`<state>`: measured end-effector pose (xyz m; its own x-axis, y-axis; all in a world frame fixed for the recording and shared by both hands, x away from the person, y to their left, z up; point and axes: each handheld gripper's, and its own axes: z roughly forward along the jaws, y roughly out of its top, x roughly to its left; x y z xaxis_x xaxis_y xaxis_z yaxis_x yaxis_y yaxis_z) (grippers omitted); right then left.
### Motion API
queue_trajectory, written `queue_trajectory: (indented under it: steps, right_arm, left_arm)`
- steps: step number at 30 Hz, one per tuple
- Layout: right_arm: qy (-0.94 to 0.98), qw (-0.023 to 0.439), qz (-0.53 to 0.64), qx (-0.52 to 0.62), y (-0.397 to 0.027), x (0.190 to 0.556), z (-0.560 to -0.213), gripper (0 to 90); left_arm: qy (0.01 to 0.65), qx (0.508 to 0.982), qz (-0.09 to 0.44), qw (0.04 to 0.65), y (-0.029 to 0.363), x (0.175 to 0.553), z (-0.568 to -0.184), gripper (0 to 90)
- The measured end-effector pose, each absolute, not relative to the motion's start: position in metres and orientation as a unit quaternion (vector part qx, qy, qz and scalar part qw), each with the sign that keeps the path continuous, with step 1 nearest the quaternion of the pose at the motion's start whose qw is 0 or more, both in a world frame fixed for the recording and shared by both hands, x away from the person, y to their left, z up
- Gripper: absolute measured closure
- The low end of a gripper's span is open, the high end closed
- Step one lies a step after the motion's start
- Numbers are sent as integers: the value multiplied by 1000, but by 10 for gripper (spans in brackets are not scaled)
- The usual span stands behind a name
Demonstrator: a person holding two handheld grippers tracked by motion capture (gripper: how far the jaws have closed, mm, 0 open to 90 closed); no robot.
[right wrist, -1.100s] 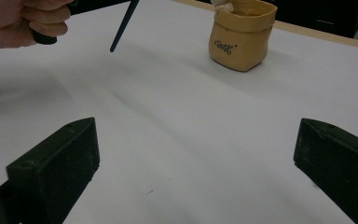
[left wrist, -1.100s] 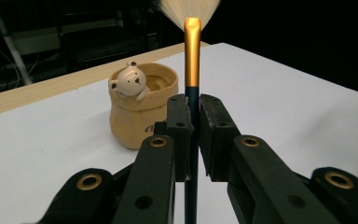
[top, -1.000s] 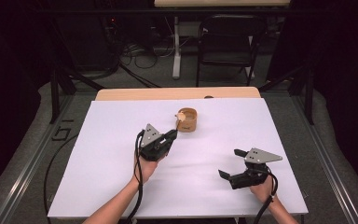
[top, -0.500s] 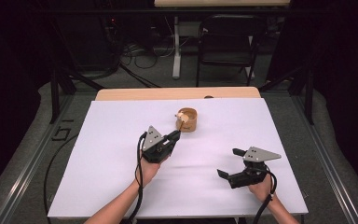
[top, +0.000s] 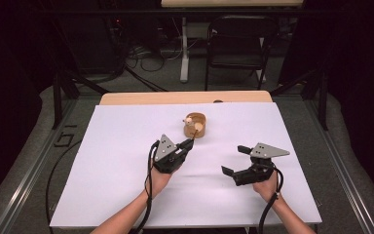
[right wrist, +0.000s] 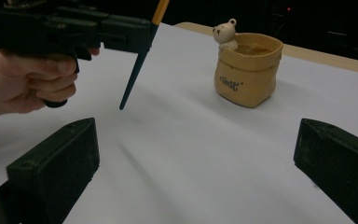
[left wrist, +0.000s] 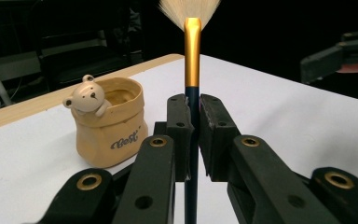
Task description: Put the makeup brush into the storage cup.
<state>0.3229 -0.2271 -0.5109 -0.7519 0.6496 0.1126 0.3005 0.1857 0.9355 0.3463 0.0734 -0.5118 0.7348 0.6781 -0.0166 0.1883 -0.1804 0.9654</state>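
A tan sack-shaped pot (top: 195, 125) with a small bear on its rim stands at the middle back of the white table. My left gripper (top: 189, 143) is just in front of it, shut on a brush (left wrist: 192, 46) with a dark blue handle, gold ferrule and pale bristles. The brush stands upright between the jaws in the left gripper view, with the pot (left wrist: 107, 123) to its left. In the right gripper view the brush's pointed handle end (right wrist: 140, 70) hangs above the sheet, left of the pot (right wrist: 247, 70). My right gripper (top: 233, 160) is open and holds nothing, at the front right.
A white sheet (top: 126, 146) covers the table, with a wooden strip (top: 141, 98) bare along the far edge. A black chair (top: 236, 44) and cables are on the floor beyond. Metal rails run along both sides.
The left gripper with the brush has drifted slightly right and nearer. The right gripper has shifted a little away from the front edge. Both keep their states.
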Motion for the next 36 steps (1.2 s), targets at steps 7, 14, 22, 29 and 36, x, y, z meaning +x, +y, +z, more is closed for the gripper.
queue_trajectory:
  steps: [7, 14, 22, 29, 36]
  right_arm:
    - [748, 157, 565, 311, -213, 335, -504, 8]
    - [735, 168, 575, 318, -200, 346, -498, 197]
    - [732, 165, 581, 315, -185, 353, -496, 402]
    - [730, 152, 588, 314, -177, 359, -494, 545]
    - [728, 140, 592, 316, -170, 362, -493, 659]
  left_arm:
    - [289, 741, 221, 564, 67, 344, -514, 832]
    - [281, 745, 216, 565, 62, 343, -516, 832]
    - [272, 748, 220, 563, 58, 341, -518, 832]
    - [265, 753, 224, 559, 57, 339, -517, 832]
    - [261, 755, 224, 558, 54, 338, -519, 832]
